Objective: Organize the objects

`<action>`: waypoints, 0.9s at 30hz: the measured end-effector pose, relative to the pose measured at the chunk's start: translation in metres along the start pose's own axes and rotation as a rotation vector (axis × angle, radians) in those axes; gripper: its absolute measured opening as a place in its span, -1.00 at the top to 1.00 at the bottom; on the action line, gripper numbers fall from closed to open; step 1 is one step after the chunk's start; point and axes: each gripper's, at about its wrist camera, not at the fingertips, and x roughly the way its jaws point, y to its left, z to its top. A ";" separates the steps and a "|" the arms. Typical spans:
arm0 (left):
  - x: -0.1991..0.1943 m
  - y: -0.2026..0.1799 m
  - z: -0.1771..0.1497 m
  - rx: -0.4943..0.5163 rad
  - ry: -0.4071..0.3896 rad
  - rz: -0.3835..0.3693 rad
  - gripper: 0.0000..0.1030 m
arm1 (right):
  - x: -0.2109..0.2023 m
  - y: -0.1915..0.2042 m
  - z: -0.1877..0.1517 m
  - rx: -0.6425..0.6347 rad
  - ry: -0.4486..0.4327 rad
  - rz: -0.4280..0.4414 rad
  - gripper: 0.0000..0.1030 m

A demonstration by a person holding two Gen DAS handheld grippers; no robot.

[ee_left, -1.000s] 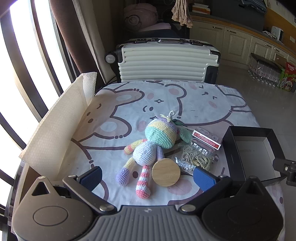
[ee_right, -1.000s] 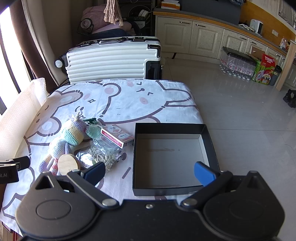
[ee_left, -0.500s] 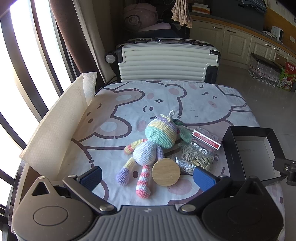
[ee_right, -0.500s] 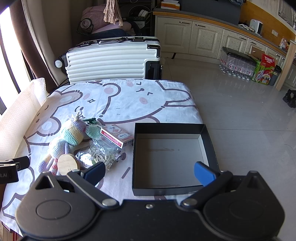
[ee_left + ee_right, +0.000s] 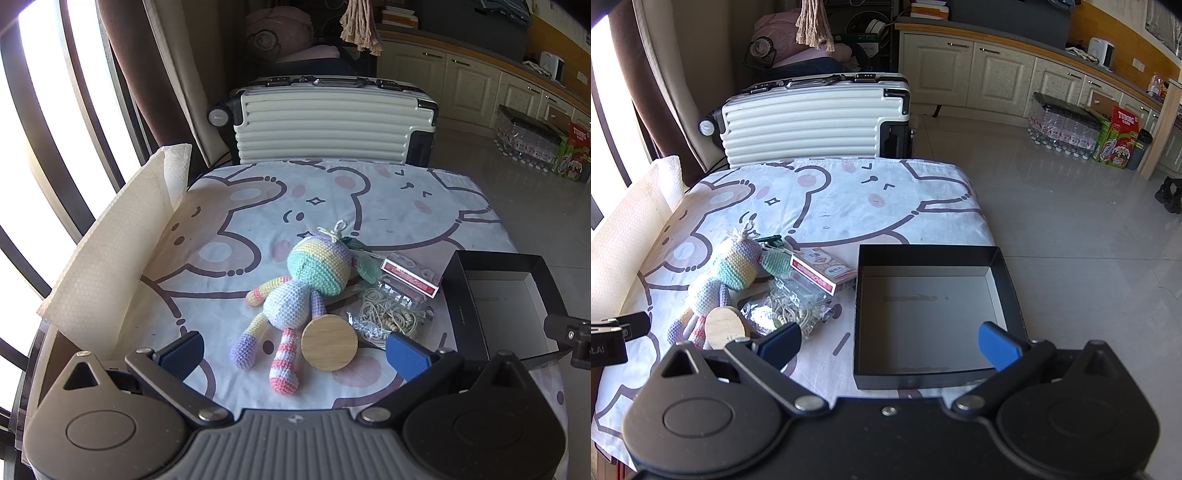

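Both hand-held grippers are just hovering at the near edge of the table with jaws spread wide, nothing in either one. The left hand-held gripper (image 5: 294,349) sits in front of the pastel rainbow crocheted doll (image 5: 303,291), which lies flat on the white cartoon-bear tablecloth (image 5: 258,206). A round light-wood disc (image 5: 329,342) lies against the doll's leg, on the side toward the box. Just past the disc, still toward the box, there's a crinkly clear plastic bag of beige rubber bands (image 5: 388,314), and a small red-and-white card box (image 5: 410,277) rests on the far edge of that bag.

The right hand-held gripper (image 5: 889,341) is lined up over the near wall of the shallow black cardboard box with a pale inside (image 5: 1012,291), which has nothing in it. So everything is piled beside the box, close to its wall but outside it. Behind the table stands a ribbed white hard-shell suitcase (image 5: 812,122).
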 end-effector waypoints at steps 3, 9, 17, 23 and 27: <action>0.000 0.000 0.000 -0.001 0.000 0.001 -1.00 | 0.000 0.000 0.001 -0.001 0.000 0.001 -1.00; 0.000 -0.002 -0.001 -0.001 -0.001 0.000 -1.00 | -0.001 -0.001 0.000 -0.003 -0.002 0.002 -1.00; -0.002 -0.004 -0.001 -0.001 -0.001 -0.001 -1.00 | -0.001 0.000 0.000 -0.005 -0.001 0.001 -1.00; -0.002 -0.004 -0.001 0.000 -0.001 -0.001 -1.00 | -0.001 -0.001 -0.001 -0.005 -0.001 0.001 -1.00; -0.002 -0.004 -0.001 -0.001 -0.001 -0.002 -1.00 | -0.001 -0.001 -0.001 -0.005 -0.001 0.001 -1.00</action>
